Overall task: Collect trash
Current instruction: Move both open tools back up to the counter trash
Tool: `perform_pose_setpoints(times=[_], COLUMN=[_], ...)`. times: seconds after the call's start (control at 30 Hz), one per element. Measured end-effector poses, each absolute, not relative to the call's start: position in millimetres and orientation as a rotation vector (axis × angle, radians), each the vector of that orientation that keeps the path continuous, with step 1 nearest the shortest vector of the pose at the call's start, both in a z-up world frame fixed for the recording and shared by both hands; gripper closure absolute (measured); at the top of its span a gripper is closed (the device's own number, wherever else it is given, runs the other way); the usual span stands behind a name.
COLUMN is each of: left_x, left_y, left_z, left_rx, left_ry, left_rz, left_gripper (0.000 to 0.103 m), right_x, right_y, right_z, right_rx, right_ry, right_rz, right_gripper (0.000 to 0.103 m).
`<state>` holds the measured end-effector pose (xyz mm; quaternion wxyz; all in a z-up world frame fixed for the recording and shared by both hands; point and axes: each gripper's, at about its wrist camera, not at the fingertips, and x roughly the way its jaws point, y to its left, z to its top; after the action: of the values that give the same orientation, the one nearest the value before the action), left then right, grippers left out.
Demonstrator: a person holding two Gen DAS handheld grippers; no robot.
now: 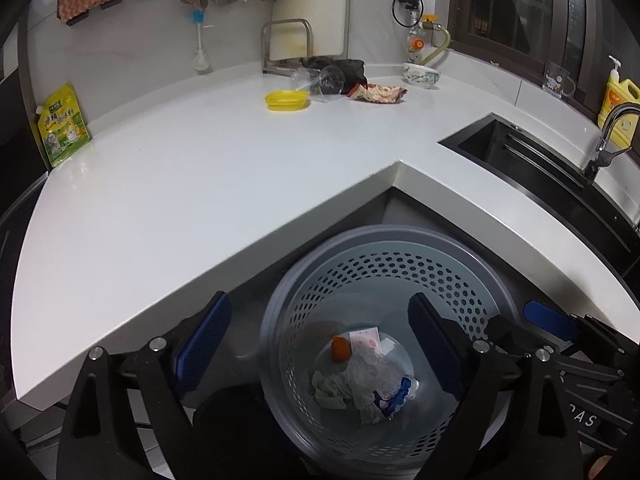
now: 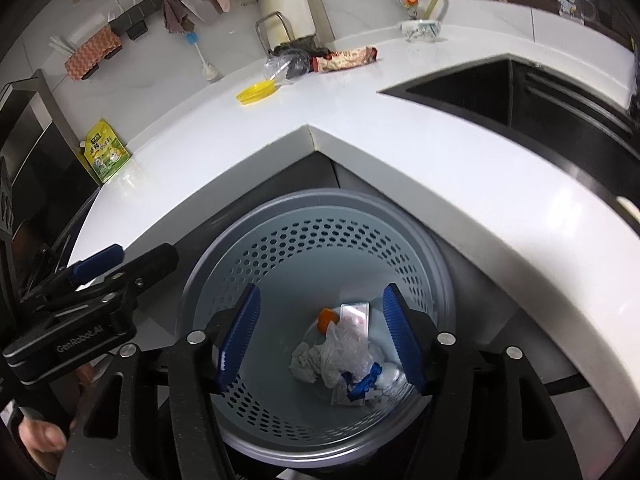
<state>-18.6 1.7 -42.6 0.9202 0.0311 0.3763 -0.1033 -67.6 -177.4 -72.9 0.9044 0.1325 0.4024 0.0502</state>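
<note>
Trash (image 2: 344,352): crumpled plastic, paper scraps, a small carton and an orange bit, lying at the bottom of the perforated bin (image 2: 320,240) below the worktop (image 1: 200,184) corner. Left claw (image 1: 320,344) and right claw (image 2: 320,332): both above the bin, jaws apart, nothing between them. On worktop, far side: yellow lid (image 1: 287,101), clear cup (image 1: 320,80), snack wrapper (image 1: 378,93).

Open bin mouth (image 2: 320,216) straight below the fingers (image 2: 240,336); desk (image 2: 400,152) edge blocking just beyond, bare until far litter (image 2: 344,58).
</note>
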Motion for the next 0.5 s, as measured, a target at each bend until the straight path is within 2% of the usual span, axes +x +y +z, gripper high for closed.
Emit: perform_pose_setpoints(times=[0.23,0.5], left_x=[-13,19], left_y=[18,19], left_z=[-24,1], left_rx=[0.026,0.029], left_ry=[0.710,0.669], left_rz=[-0.160,-0.139], left_gripper=[0.006,0.006], right_x=[-60,-26], right_y=[-173,-179], right_z=[-52,-18], right_rx=[0.226,0.144], right_ry=[0.766,0.700], right_rz=[0.140,0.139], right_gripper=[0.031,0.028])
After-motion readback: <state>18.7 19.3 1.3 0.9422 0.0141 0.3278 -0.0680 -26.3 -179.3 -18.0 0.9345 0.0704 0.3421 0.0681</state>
